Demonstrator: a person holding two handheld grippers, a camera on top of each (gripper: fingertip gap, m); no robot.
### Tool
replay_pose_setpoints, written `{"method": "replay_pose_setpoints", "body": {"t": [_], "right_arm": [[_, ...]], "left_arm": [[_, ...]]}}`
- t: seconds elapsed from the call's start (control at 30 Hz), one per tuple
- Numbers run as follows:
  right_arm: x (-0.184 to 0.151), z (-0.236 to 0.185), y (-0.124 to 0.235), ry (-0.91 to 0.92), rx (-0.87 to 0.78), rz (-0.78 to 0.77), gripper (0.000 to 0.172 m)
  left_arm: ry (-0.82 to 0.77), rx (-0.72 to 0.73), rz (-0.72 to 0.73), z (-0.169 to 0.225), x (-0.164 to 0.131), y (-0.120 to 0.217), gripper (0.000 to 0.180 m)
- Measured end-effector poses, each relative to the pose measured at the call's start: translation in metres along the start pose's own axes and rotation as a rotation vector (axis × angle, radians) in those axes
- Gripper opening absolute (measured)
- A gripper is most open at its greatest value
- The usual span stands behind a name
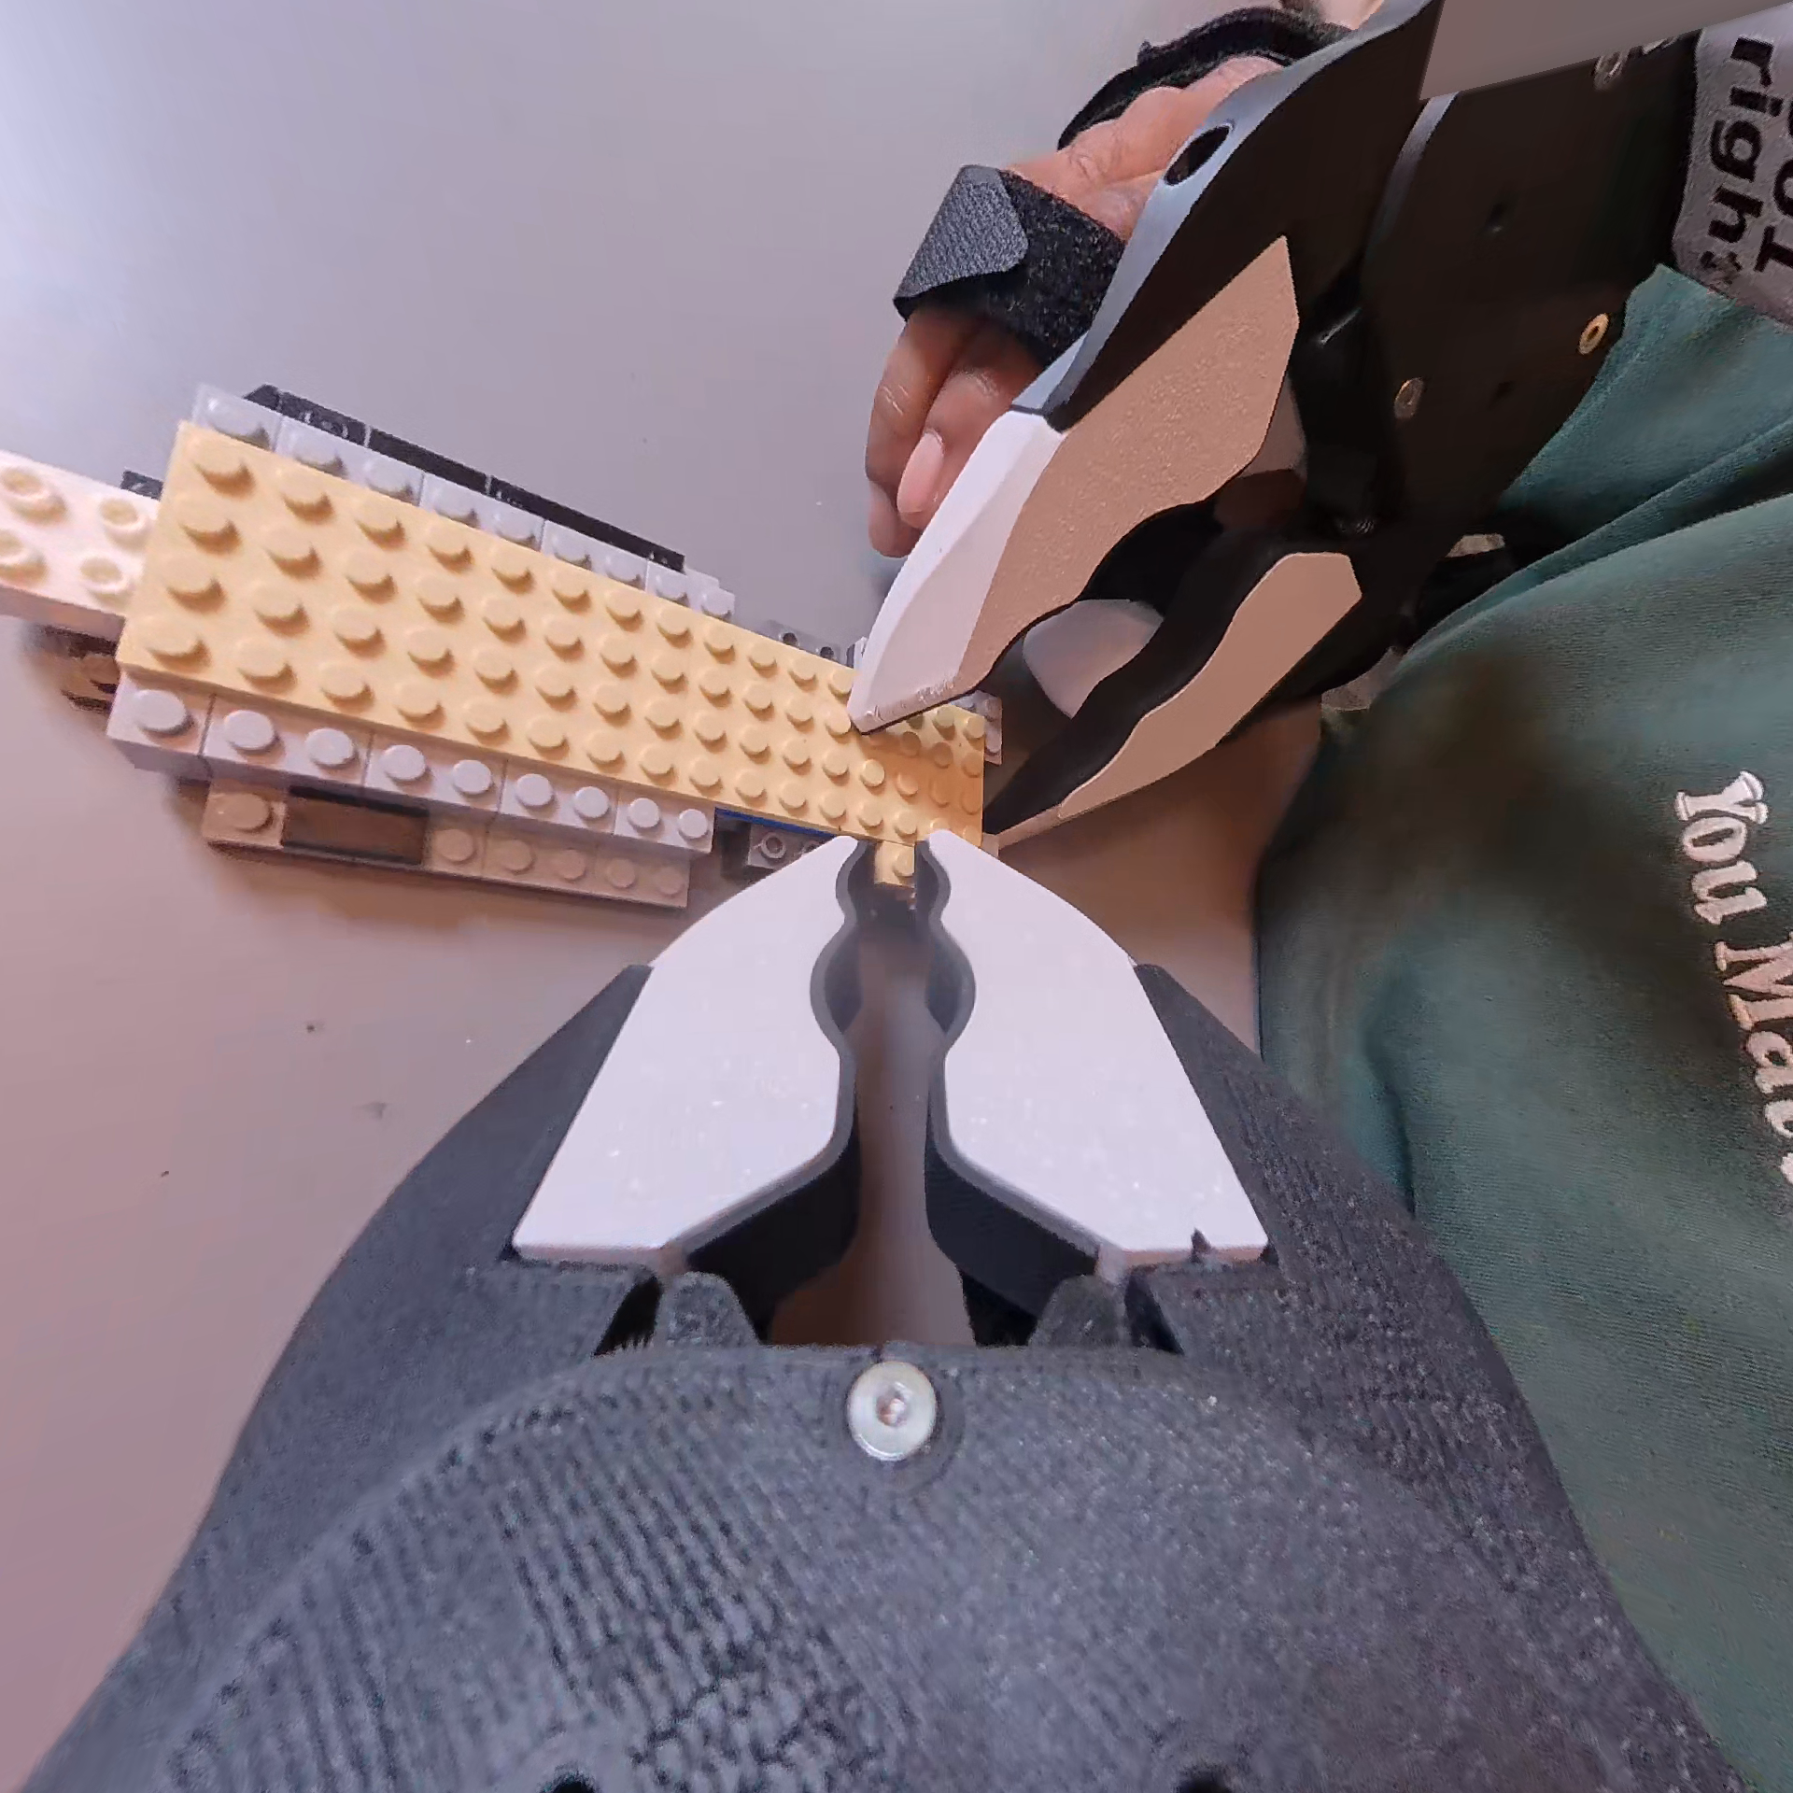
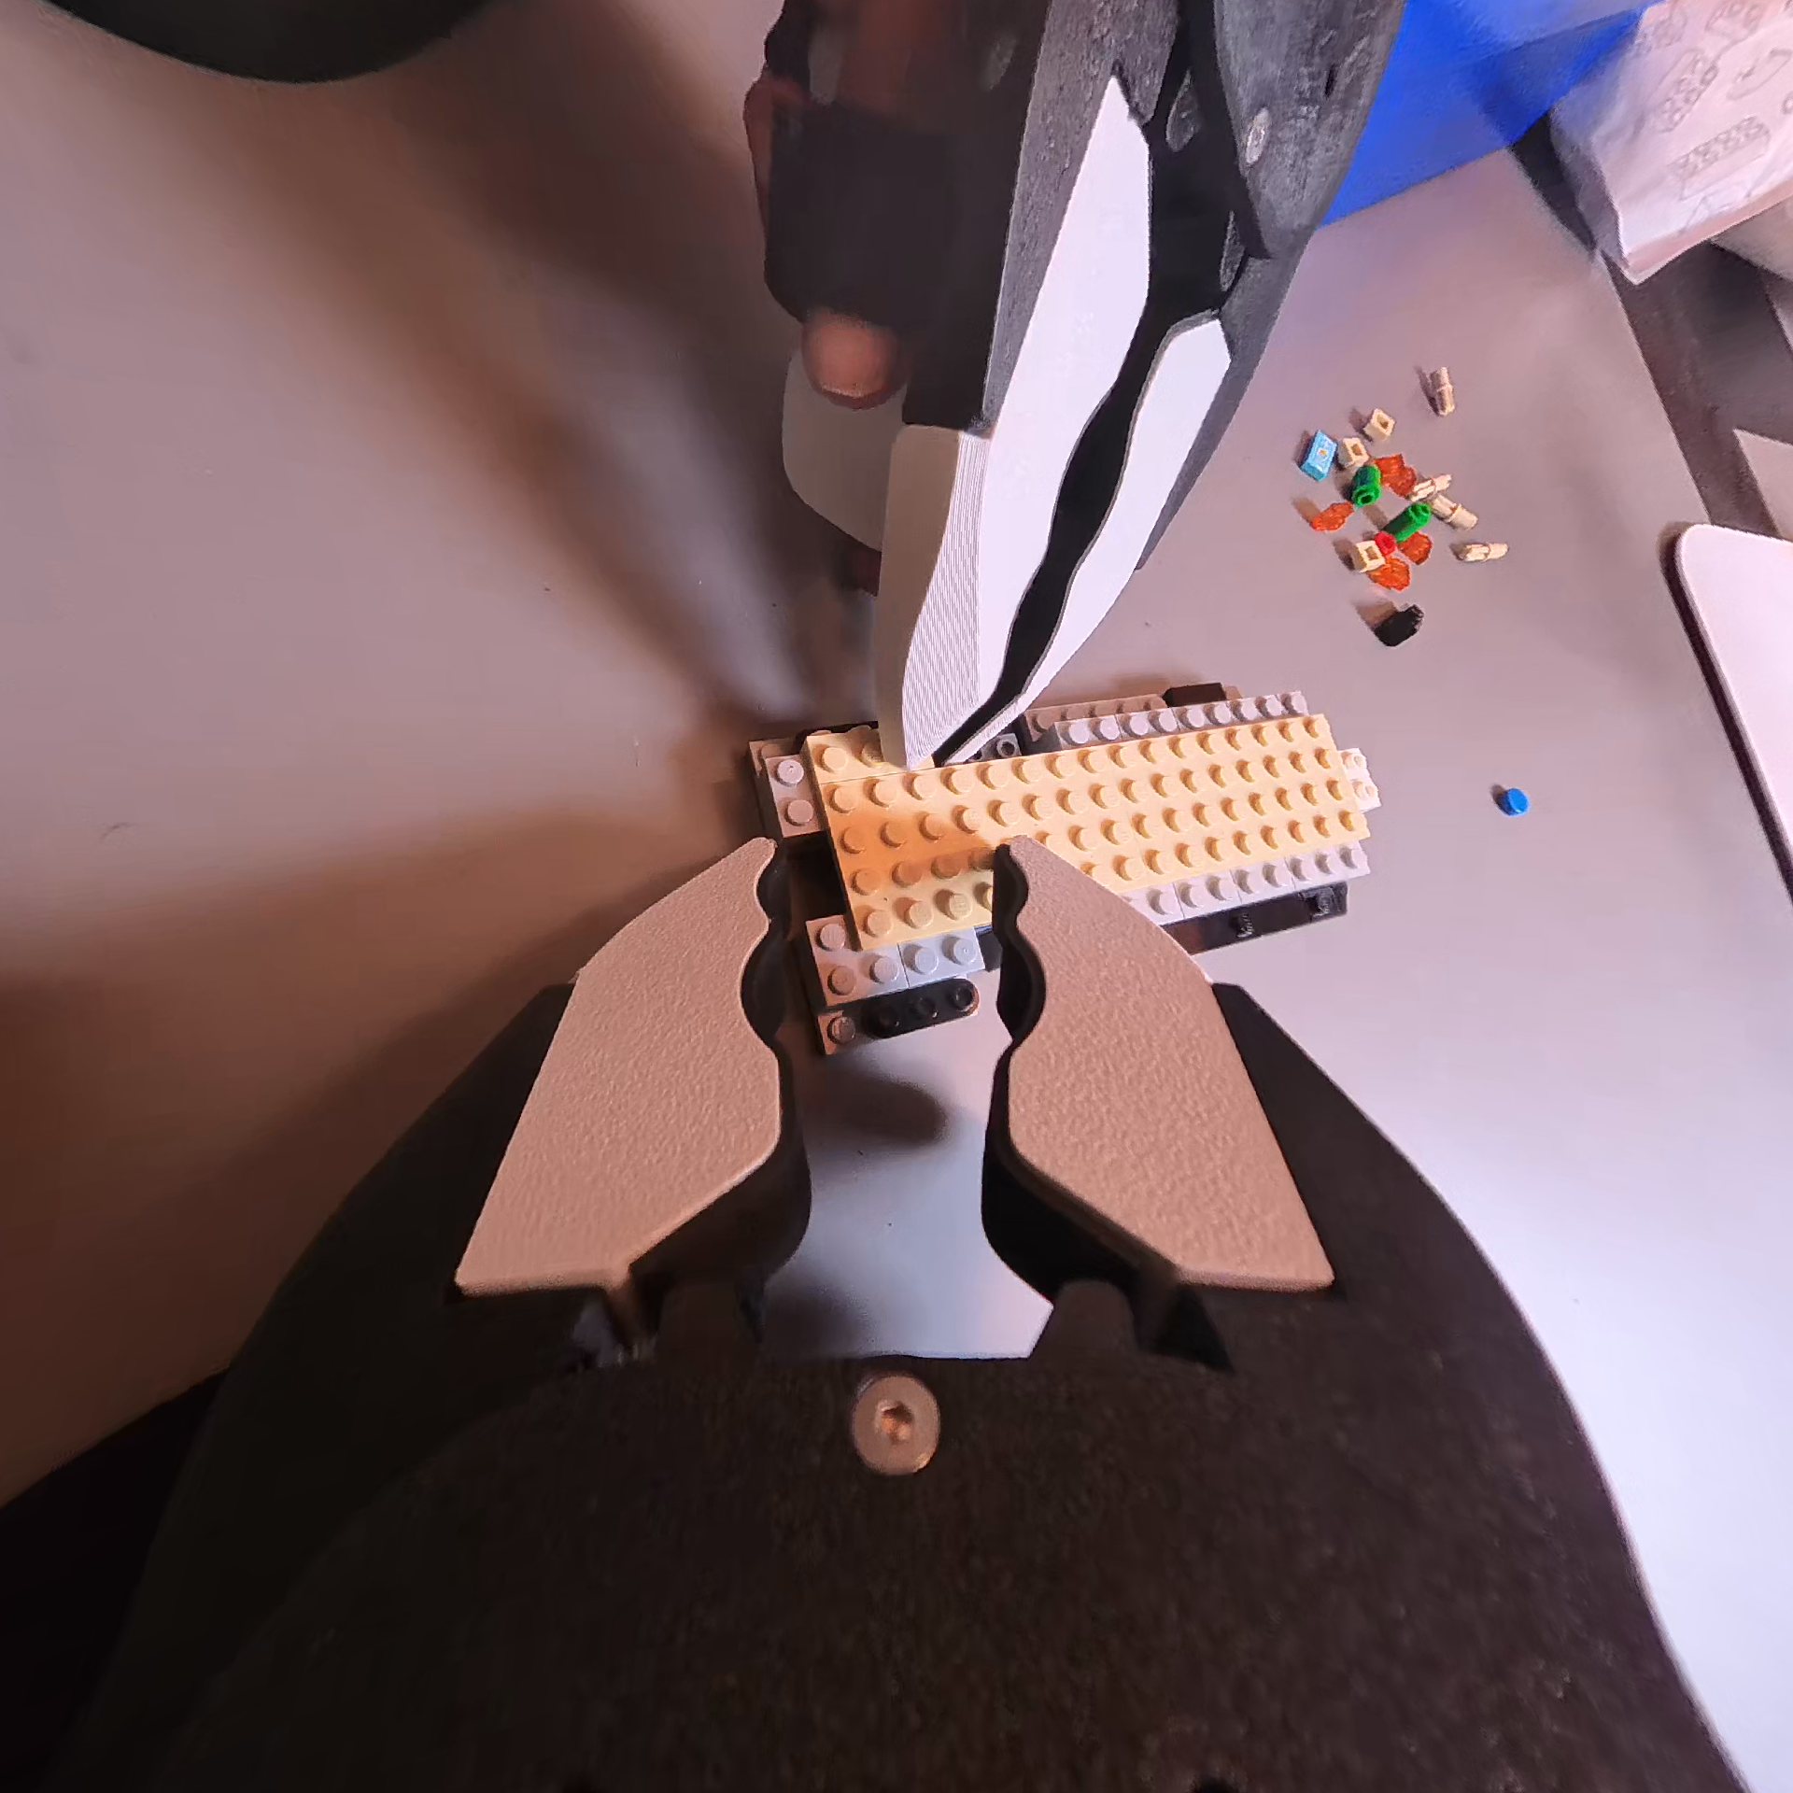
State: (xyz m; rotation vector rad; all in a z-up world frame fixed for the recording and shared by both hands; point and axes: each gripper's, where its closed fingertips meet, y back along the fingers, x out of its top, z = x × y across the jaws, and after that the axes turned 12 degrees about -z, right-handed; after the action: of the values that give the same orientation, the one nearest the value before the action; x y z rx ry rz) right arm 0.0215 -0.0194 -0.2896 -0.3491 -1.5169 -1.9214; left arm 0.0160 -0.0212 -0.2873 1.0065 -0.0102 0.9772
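table (image 2: 1455, 1213), pale grey, flat: bears everything; a knock would slide the build across it.

build (image 2: 1116, 825), long tan studded plate on grey and black bricks, centre of the right wrist frame: layers may not be fully seated, so a sideways push could split them.

right gripper (image 2: 885, 878), black body with tan fingers, lower centre of that frame: jaws spread, straddling the near end of the build, gripping nothing; one fingertip sits on the studs, and closing from here risks prying the plate up.

left gripper (image 1: 893, 854), black body with white fingers, lower centre of the left wrist frame: nearly closed, pinching a small tan brick (image 1: 895, 863) at the plate's edge; a shallow hold, likely to slip or twist.

loose pieces (image 2: 1397, 495), small, orange, green, tan, upper right: easily scattered.
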Motion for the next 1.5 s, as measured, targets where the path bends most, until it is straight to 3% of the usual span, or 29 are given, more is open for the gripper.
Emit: {"method": "replay_pose_setpoints", "body": {"t": [0.37,0.43,0.5,0.8,0.97,1.1,1.33,1.5], "right_arm": [[0.0,-0.002,0.001,-0.037,0.014,0.004,0.041],[-0.005,0.009,0.0,-0.068,-0.05,-0.01,0.03],[-0.007,0.009,0.001,-0.072,-0.029,-0.005,0.03],[-0.006,0.007,0.001,-0.044,-0.025,0.006,0.03],[-0.006,0.008,0.001,-0.041,-0.03,0.015,0.03],[-0.006,0.008,0.001,-0.045,-0.026,0.022,0.031],[-0.007,0.011,0.002,-0.062,-0.023,0.016,0.032],[-0.008,0.011,0.003,-0.069,-0.013,0.014,0.032]], "left_arm": [[-0.239,0.149,0.076,0.003,-0.002,0.006,0.006],[-0.266,0.014,0.153,0.03,0.005,0.015,0.005],[-0.341,0.155,0.146,0.022,0.007,0.023,0.0],[-0.337,0.267,0.15,-0.005,0.008,0.044,0.002],[-0.37,0.33,0.22,-0.001,0.009,0.077,0.01],[-0.413,0.418,0.108,0.007,-0.019,0.102,0.014],[-0.255,0.596,-0.308,-0.024,-0.111,0.101,0.024],[-0.221,0.619,-0.371,-0.04,-0.13,0.089,0.021]]}}
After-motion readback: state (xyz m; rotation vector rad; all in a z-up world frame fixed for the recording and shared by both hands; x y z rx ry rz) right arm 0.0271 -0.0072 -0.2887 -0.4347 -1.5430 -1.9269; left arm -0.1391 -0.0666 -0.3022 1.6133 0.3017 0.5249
